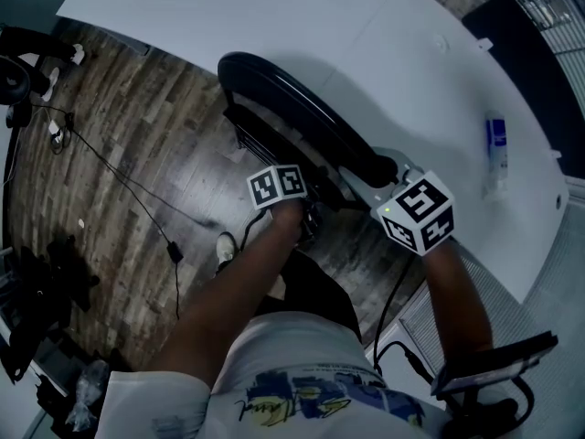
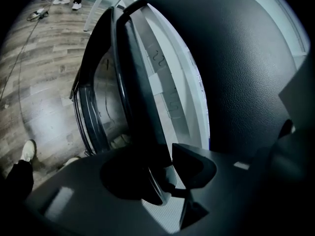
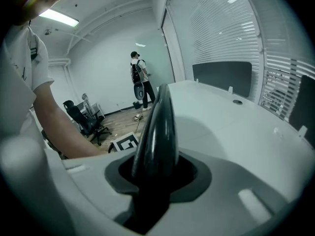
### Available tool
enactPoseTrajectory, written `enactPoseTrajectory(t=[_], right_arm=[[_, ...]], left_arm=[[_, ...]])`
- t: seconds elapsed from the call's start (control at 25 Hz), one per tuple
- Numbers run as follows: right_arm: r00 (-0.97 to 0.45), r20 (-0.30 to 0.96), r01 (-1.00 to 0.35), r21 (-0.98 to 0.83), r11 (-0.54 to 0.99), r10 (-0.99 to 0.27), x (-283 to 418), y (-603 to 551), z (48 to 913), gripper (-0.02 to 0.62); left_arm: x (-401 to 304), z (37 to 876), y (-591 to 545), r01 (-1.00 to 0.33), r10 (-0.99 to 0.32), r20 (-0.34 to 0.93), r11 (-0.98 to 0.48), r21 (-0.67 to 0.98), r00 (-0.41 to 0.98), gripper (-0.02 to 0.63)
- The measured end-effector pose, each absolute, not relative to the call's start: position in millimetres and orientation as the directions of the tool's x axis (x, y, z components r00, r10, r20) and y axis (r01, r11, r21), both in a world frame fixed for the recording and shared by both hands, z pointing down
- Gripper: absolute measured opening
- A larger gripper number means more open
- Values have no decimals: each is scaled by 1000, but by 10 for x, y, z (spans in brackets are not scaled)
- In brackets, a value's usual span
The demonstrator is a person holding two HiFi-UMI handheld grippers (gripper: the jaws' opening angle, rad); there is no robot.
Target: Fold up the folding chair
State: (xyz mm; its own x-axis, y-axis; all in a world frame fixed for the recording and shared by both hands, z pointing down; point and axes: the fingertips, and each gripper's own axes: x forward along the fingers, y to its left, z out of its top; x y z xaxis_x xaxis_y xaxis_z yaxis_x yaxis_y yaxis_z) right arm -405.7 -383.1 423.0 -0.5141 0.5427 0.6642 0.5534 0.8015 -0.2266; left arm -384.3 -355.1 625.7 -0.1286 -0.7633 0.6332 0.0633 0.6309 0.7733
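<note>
**Step in hand.** The folding chair [image 1: 306, 108] stands on the floor [image 1: 137, 135], just beside the near edge of the counter [image 1: 274, 16], with its top rail running along that edge. From above it shows as one thin slab, and in the left gripper view its panels lie close and almost parallel. Judge the folding stroke to be at or near its end.

**Fingers.**
- The left gripper [image 2: 165, 176] straddles the edge of a chair panel. Light shows between that edge and the fingers [image 2: 194, 163], so treat this gripper as released, not clamped.
- The right gripper [image 3: 156, 168] has the top rail standing in its gap. There is dark clearance between the rail and the fingers [image 3: 198, 180] on each side. Read this gripper as loose around the rail too.

**Next move.** Confirm that the seat lies flush against the back. If a gap remains, clench again and press the panels together. If it does not, make sure the chair is propped against the counter edge before you draw the grippers clear, because a folded chair standing free is likely to tip.

**Arm pose.** Your left forearm [image 1: 228, 291] and right forearm [image 1: 452, 291] reach forward and down. Both grippers are pitched obliquely downward. The left is at mid-chair and the right is at the rail end nearest you.
</note>
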Motion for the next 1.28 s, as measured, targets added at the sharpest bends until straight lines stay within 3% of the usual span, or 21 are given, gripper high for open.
enactPoseTrajectory(t=[0.48, 0.8, 1.28], right_arm=[[-572, 650, 499, -208, 841, 500, -4125, -4045, 4190, 177], [-607, 638, 467, -196, 862, 474, -4139, -4314, 4119, 179], [-764, 596, 249, -83, 965, 248, -3880, -4512, 3408, 187]], left_arm=[[-3952, 6257, -3437, -1, -755, 638, 646, 764, -154, 227], [-4085, 6168, -3317, -62, -768, 611, 631, 773, -195, 240], [-4298, 5557, -2420, -150, -796, 546, 592, 792, -259, 249]])
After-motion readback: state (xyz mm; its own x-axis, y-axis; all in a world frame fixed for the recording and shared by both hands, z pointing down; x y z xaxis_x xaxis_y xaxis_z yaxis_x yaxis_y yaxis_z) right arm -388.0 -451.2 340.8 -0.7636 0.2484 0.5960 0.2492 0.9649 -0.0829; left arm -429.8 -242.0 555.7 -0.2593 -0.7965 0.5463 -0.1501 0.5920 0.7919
